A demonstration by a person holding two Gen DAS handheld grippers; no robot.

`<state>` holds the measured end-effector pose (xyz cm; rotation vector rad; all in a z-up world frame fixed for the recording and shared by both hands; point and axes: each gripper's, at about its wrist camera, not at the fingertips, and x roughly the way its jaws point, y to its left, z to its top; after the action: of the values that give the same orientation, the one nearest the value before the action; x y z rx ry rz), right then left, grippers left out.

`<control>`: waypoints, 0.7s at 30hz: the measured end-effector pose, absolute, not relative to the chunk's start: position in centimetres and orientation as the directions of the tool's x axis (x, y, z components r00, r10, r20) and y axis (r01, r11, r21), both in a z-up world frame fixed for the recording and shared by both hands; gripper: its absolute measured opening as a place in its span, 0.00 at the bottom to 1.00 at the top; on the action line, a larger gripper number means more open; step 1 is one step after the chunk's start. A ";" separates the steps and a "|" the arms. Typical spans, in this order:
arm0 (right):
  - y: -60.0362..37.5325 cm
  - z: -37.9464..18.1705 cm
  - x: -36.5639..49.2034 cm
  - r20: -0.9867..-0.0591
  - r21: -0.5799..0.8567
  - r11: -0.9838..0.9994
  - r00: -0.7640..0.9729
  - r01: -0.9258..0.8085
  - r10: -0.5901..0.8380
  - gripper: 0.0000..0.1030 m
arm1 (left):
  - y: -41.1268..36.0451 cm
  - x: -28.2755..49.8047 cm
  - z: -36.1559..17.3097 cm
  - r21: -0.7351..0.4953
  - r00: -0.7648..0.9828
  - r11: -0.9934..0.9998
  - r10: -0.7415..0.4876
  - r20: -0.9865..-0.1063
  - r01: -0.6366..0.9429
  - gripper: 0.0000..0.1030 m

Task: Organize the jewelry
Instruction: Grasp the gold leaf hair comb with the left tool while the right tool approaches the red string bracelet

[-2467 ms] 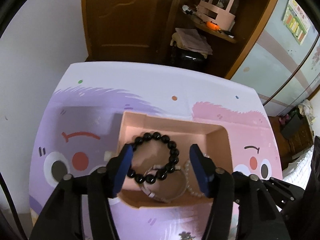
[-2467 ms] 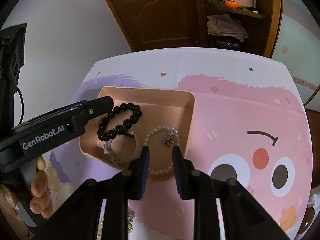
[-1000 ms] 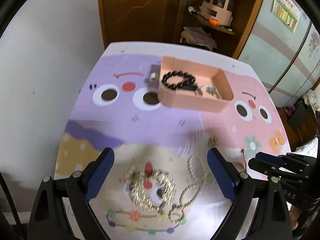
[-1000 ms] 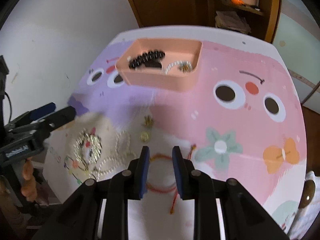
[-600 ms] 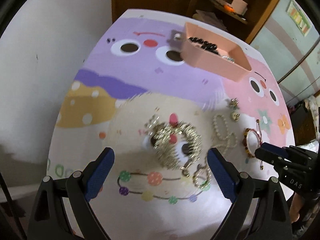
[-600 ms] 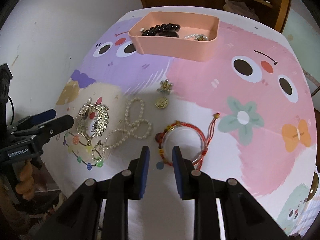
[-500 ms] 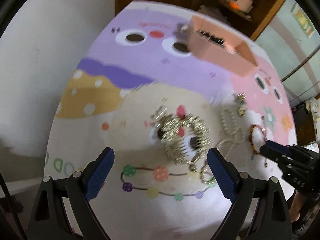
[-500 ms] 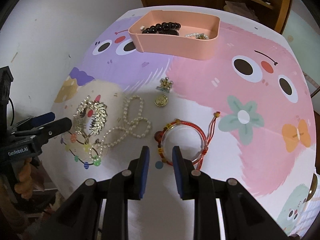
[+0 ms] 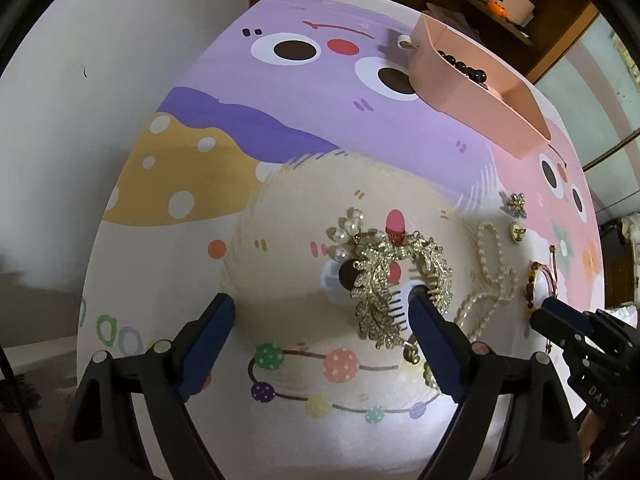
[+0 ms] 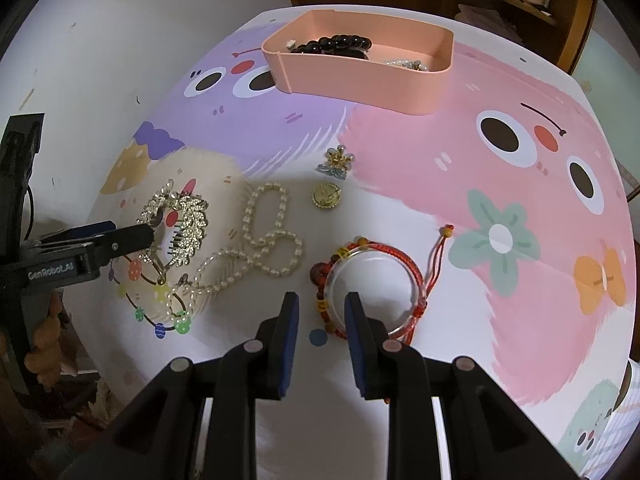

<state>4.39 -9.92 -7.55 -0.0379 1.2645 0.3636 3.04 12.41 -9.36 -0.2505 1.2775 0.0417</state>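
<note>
I am looking at a table [image 10: 460, 240] under a cartoon-printed cloth. A pink tray [image 10: 360, 80] is sitting at its far side. Nearer, a gold comb [image 9: 394, 280], a pearl necklace [image 10: 264, 244], a small brooch [image 10: 336, 162], a gold coin [image 10: 326, 196] and a red bracelet [image 10: 376, 276] are lying spread apart.

Both wrist cameras look steeply down, close, sharing the cartoon tabletop [image 9: 280, 128].

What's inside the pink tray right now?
In the pink tray lie a black bead bracelet and a pearl bracelet; its near wall hides the rest of the floor.
</note>
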 end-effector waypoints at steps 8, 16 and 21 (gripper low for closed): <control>-9.9 -7.6 4.4 -0.934 0.166 0.943 0.260 -0.287 0.244 0.23 | 10.9 3.9 -9.5 -0.121 0.275 0.981 -0.076 -0.958 -0.152 0.85; -9.5 -8.1 4.7 -0.939 0.147 0.946 0.258 -0.289 0.225 0.23 | 8.3 4.7 -9.6 0.005 0.245 0.994 0.032 -0.969 -0.109 0.67; -9.0 -8.3 4.7 -0.943 0.107 0.947 0.270 -0.304 0.193 0.23 | 8.0 5.1 -9.5 0.003 0.229 0.994 0.028 -0.973 -0.110 0.65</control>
<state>4.74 -9.03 -8.30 -0.1021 1.2541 0.3358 5.06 8.00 -9.49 -0.0712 1.3364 0.0949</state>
